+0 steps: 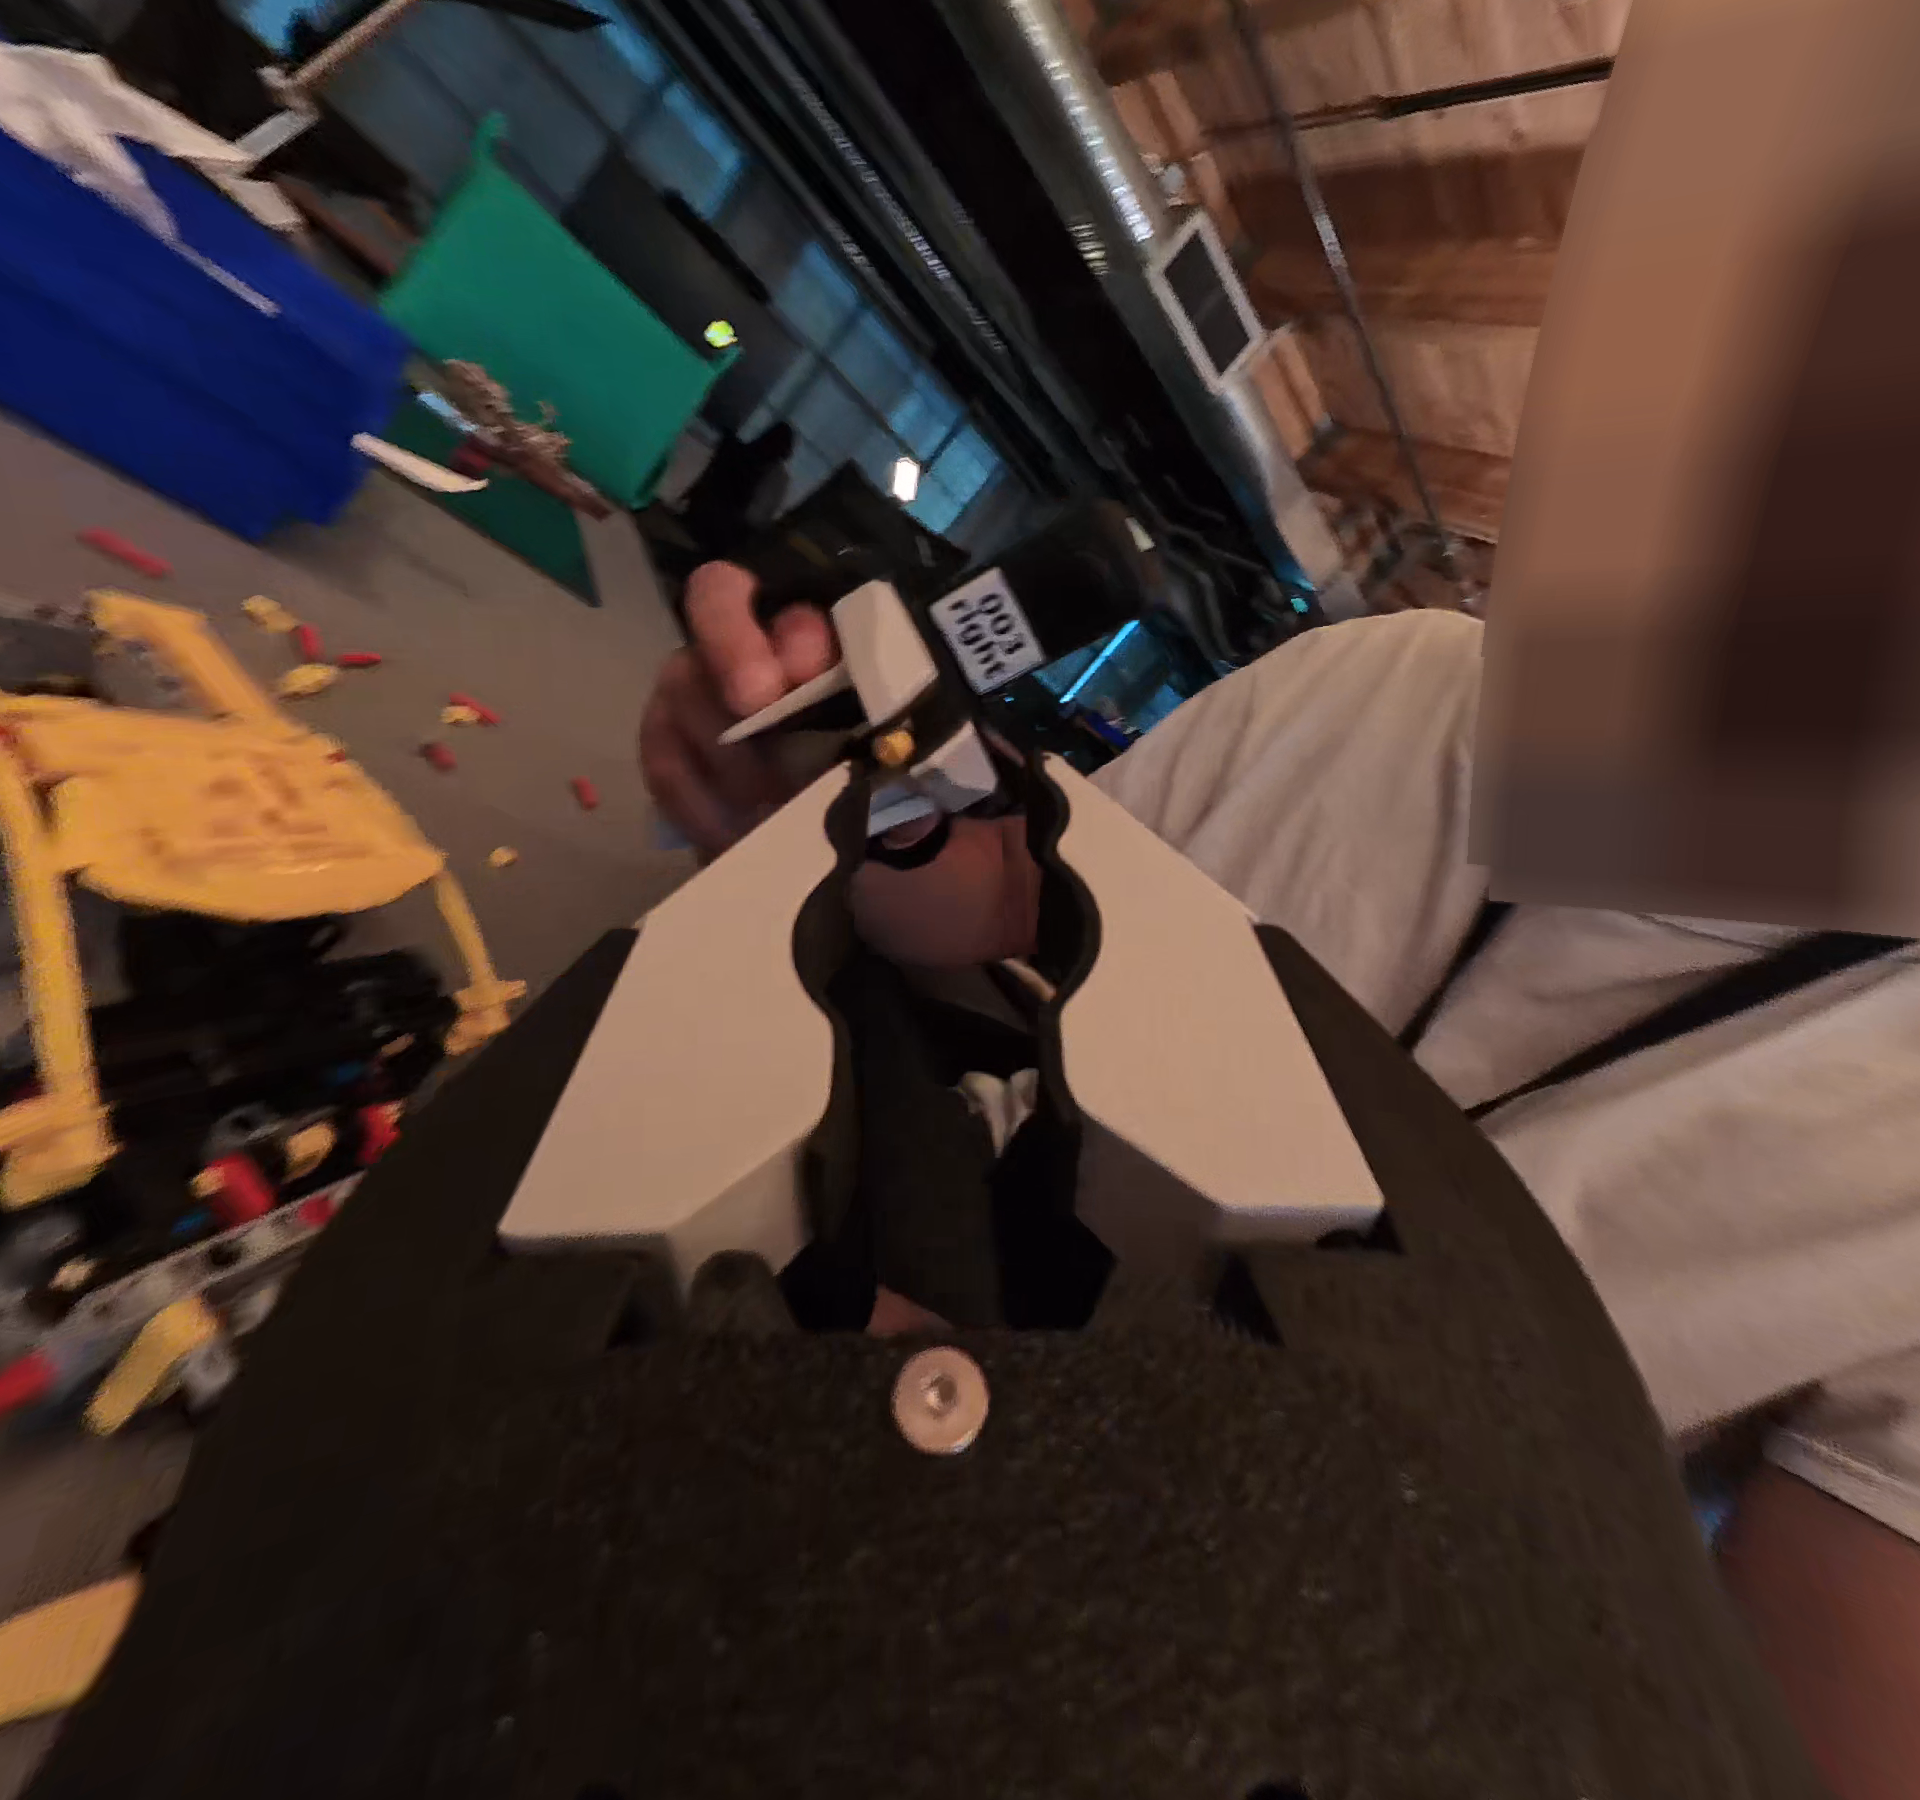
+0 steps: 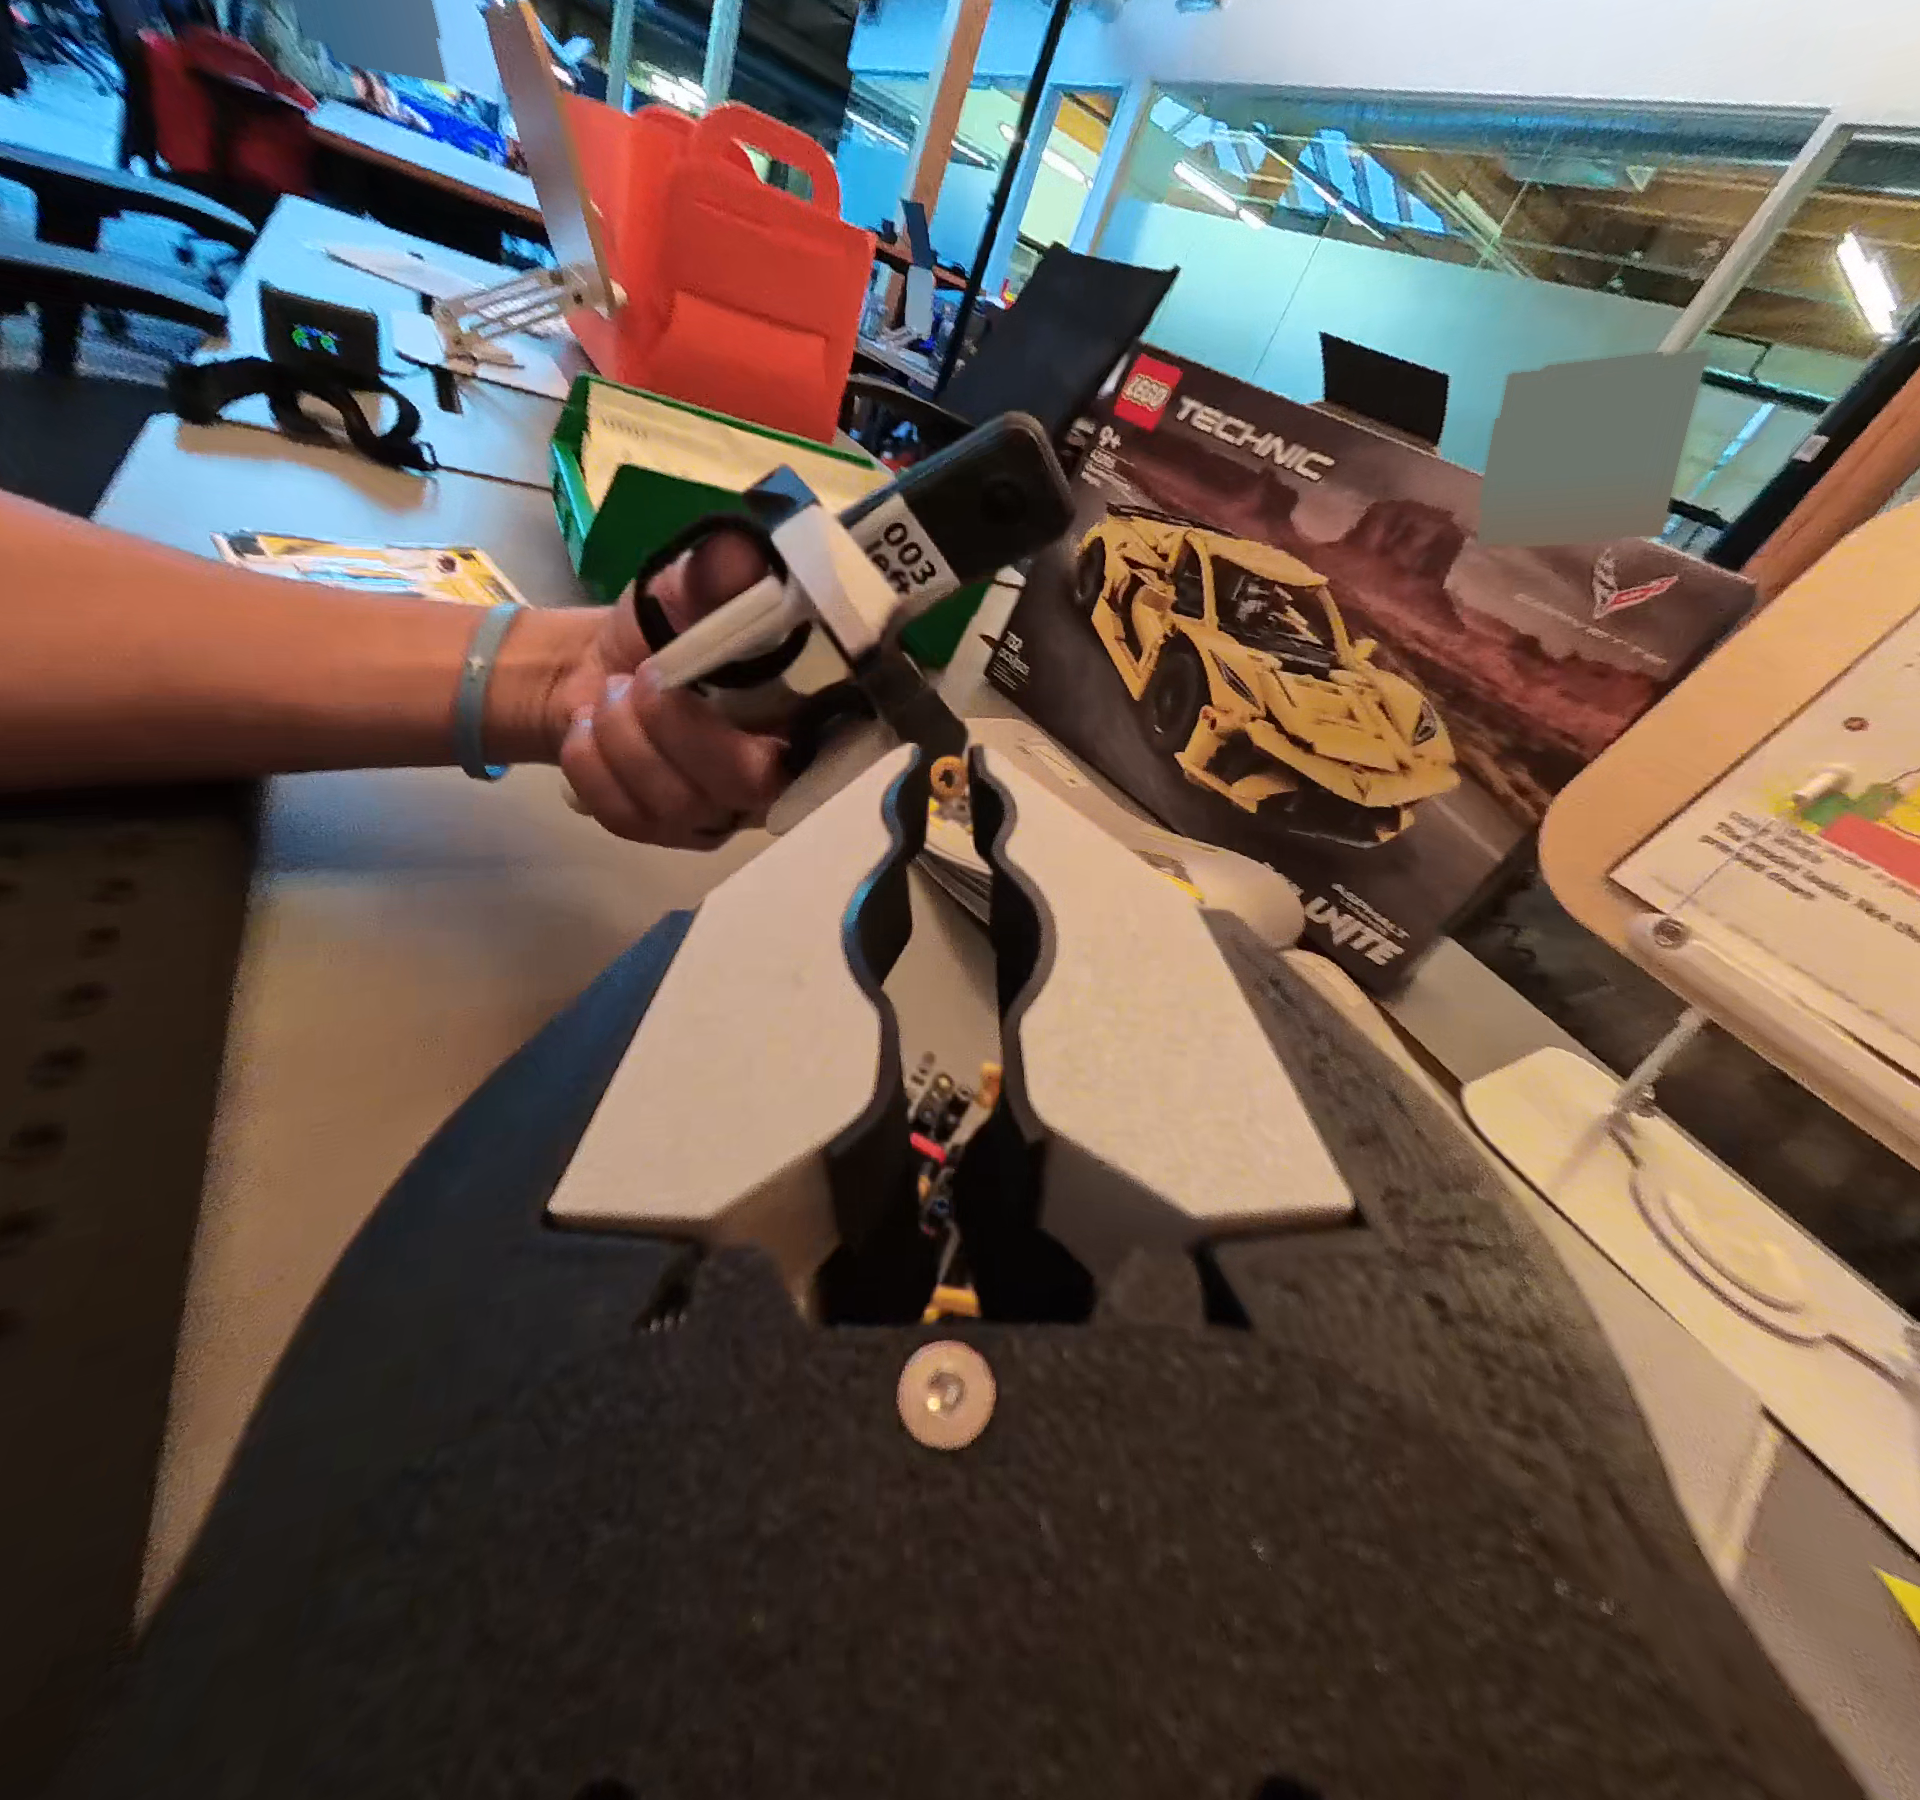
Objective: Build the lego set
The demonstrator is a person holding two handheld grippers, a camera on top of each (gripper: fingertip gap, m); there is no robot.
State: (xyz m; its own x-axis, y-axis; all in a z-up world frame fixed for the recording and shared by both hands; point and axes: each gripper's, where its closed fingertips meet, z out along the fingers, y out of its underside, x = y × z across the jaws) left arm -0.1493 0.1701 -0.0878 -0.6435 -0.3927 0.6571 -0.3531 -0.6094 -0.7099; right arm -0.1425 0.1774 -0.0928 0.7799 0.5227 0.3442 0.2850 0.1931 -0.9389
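Observation:
My right gripper point(image 2: 949, 763) is shut on a small yellow ring-shaped piece point(image 2: 948, 778) at its tips. It also shows in the left wrist view point(image 1: 902, 727), held in a hand, with the yellow piece point(image 1: 891, 748) between its white fingers. My left gripper point(image 1: 948, 771) points at that piece tip to tip, its jaws a narrow gap apart with nothing between them. In the right wrist view the left gripper point(image 2: 940, 727) reaches the piece with its black tips. The partly built yellow car model point(image 1: 208, 815) lies blurred at the left.
Loose red and yellow pieces point(image 1: 457, 711) lie on the grey table, near a blue bin point(image 1: 156, 348) and a green bin point(image 1: 540, 327). The set's box point(image 2: 1299, 670), an orange bag point(image 2: 727, 275), a green box point(image 2: 644, 503), a booklet point(image 2: 364, 566) and a sheet stand point(image 2: 1818, 815) surround me. My left and right fingertips are right by each other.

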